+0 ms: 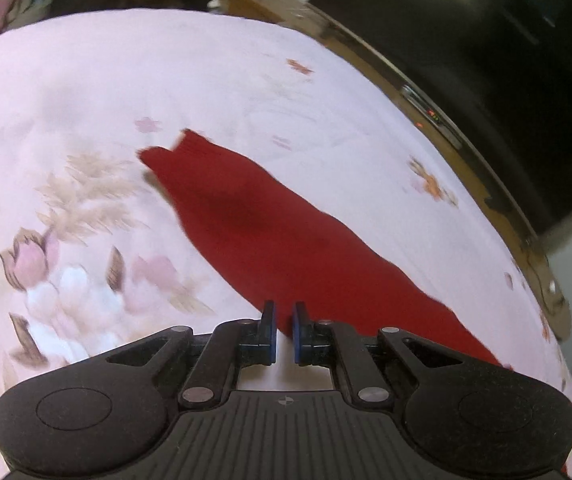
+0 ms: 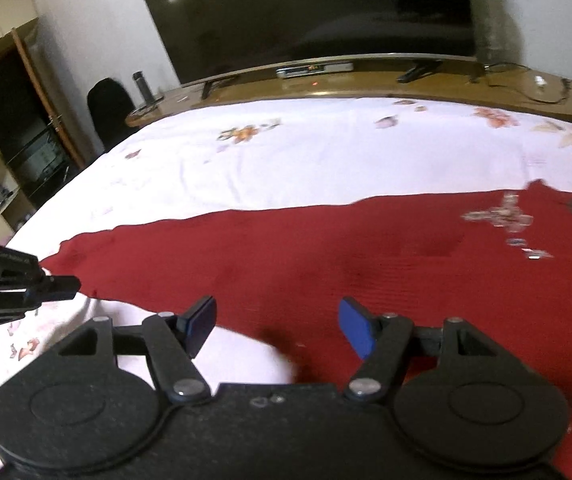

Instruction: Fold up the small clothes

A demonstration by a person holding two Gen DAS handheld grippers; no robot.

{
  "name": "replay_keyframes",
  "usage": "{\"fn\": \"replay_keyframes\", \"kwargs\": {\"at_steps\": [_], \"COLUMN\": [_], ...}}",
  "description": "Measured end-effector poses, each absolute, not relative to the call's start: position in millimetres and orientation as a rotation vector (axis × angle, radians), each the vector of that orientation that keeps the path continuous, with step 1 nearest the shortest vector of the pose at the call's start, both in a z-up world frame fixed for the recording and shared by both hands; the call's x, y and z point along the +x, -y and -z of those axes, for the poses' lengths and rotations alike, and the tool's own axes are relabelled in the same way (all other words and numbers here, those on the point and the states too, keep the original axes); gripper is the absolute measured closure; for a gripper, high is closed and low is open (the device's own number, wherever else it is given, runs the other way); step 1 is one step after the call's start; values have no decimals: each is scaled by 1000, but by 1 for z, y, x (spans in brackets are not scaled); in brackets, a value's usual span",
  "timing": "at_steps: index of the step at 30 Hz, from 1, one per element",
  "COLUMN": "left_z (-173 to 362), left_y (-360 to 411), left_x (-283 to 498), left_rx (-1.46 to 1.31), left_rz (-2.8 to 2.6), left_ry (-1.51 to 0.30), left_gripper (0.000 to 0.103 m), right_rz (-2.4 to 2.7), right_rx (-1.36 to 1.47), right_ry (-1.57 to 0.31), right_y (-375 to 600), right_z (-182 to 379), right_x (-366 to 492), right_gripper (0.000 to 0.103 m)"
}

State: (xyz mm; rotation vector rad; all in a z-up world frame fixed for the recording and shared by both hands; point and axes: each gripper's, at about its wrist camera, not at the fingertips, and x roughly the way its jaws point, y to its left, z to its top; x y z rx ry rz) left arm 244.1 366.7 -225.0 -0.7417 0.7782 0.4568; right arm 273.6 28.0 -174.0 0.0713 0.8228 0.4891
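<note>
We see the red garment [image 2: 326, 256] spread flat on the bed [image 2: 286, 152] for folding — left hand-held gripper [image 1: 283, 334] closed, seemingly empty; right hand-held gripper [image 2: 277, 326] wide, empty.

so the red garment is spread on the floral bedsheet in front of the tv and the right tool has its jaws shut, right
Not quite. The right tool has its jaws standing wide open, with nothing pinched between them, as the right wrist view shows. The rest holds: the red garment lies on the floral bedsheet before the TV.
</note>
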Motion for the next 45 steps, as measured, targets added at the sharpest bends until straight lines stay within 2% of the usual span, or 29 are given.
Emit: {"fn": "replay_keyframes", "kwargs": {"at_steps": [9, 13, 14, 15, 16, 17, 19, 21, 24, 25, 27, 28, 29, 31, 37, 40, 45], "left_z": [257, 238, 238, 239, 242, 244, 240, 240, 247, 249, 254, 257, 260, 272, 262, 229, 166], "left_y": [-419, -421, -423, -426, -428, -429, -425, -423, -423, -423, -426, -429, -430, -433, -420, -400, -339], "left_x": [247, 229, 230, 232, 235, 236, 235, 242, 249, 250, 253, 255, 254, 260, 268, 271, 285], "left_rx": [-986, -906, -898, -902, -911, -922, -898, -866, -874, -877, -896, -916, -940, -991, -916, -797, -641], "left_rz": [-442, -496, -490, -484, -482, -481, -498, -488, -463, -457, -451, -442, -430, -413, -429, -360, -131], "left_ry": [-722, -668, -670, -684, -698, -692, -627, -642, -632, -630, -618, -614, -616, -637, -590, -523, -456], "left_gripper": [98, 97, 92, 81, 39, 14, 11, 11, 12, 17, 34, 55, 79, 94, 98, 98, 98], "right_rz": [-507, -501, -501, -500, -498, -496, -498, -501, -507, -506, -498, -495, -492, -487, -460, -417, -396], "right_rx": [56, 57, 61, 64, 66, 68, 70, 60, 56, 55, 54, 55, 52, 43, 52, 51, 20], "right_ry": [-837, -838, -842, -843, -842, -841, -845, -839, -838, -836, -836, -836, -835, -835, -832, -808, -873], "right_y": [-49, -50, -50, -49, -50, -51, -54, -56, -59, -59, -60, -60, -60, -61, -59, -53, -50], "right_z": [180, 179, 179, 179, 179, 180, 180, 180, 180, 180, 181, 182, 182, 184, 186, 186, 198], "right_x": [275, 275, 276, 276, 277, 277, 279, 278, 278, 278, 278, 279, 279, 280, 282, 285, 296], "right_gripper": [36, 36, 36, 36, 36, 36, 36, 36, 36, 36, 36, 36, 36, 36, 38, 38, 42]}}
